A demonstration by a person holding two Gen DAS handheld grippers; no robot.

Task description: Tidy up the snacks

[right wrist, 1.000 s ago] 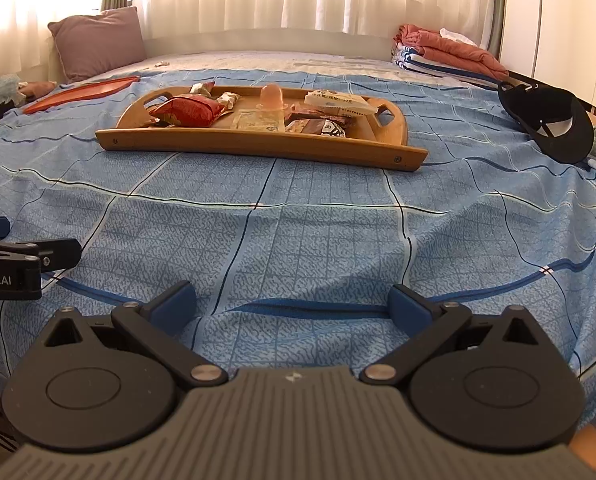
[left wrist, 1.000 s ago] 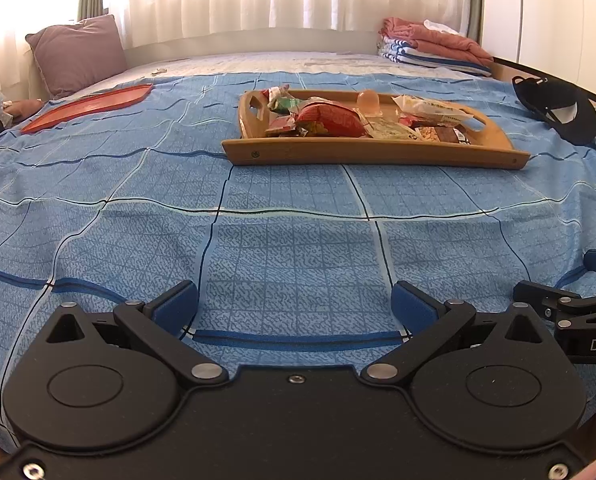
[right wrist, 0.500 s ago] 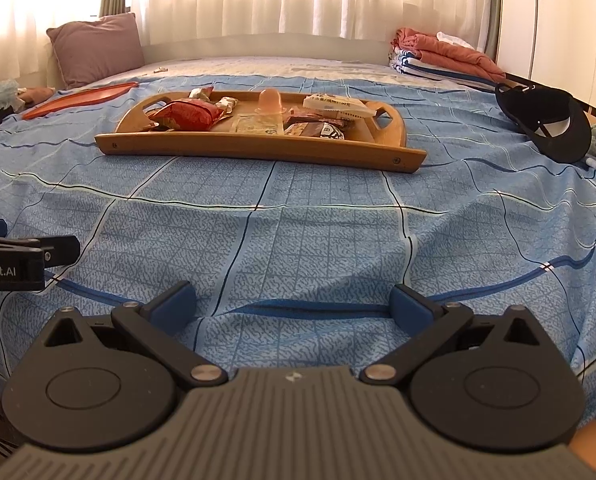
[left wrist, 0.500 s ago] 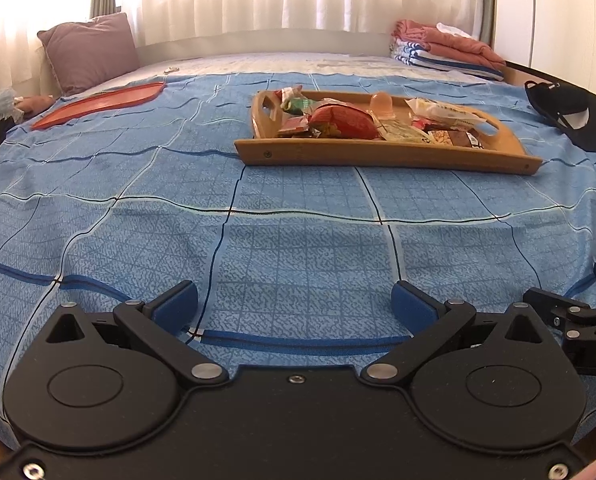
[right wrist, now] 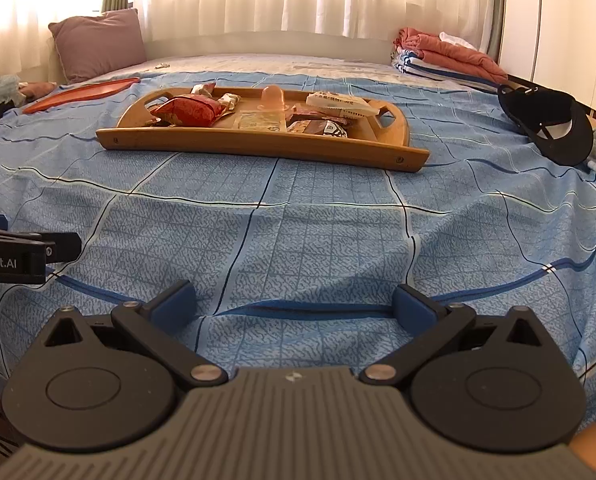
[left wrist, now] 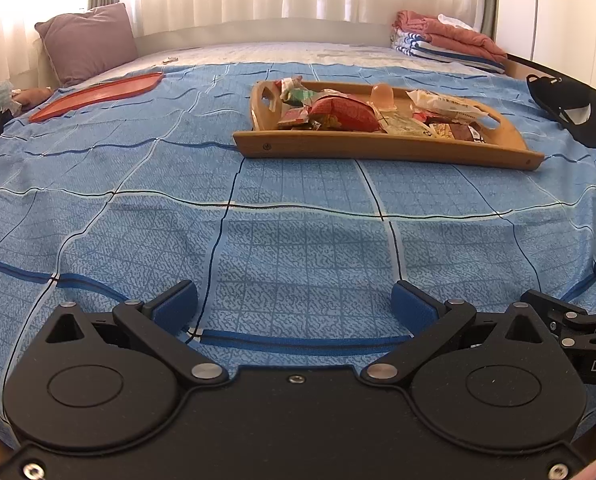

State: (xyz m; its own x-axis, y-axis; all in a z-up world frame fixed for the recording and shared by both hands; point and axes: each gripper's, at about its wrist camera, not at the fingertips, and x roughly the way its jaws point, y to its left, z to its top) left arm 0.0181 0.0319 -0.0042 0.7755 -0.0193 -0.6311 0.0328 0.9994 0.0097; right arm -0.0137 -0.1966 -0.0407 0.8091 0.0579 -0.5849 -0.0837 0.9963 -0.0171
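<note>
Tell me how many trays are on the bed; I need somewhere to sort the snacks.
2. The wooden tray holding the snacks sits mid-bed, ahead of both open grippers. The empty red tray lies further back to the left, near the pillow. None other shows, though the view is limited.

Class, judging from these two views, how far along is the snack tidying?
Done: nothing visibly sorted; snacks lie jumbled in the wooden tray. In hand: nothing; left tool and right tool are open, short of it. Left: all sorting; red tray looks empty.
</note>
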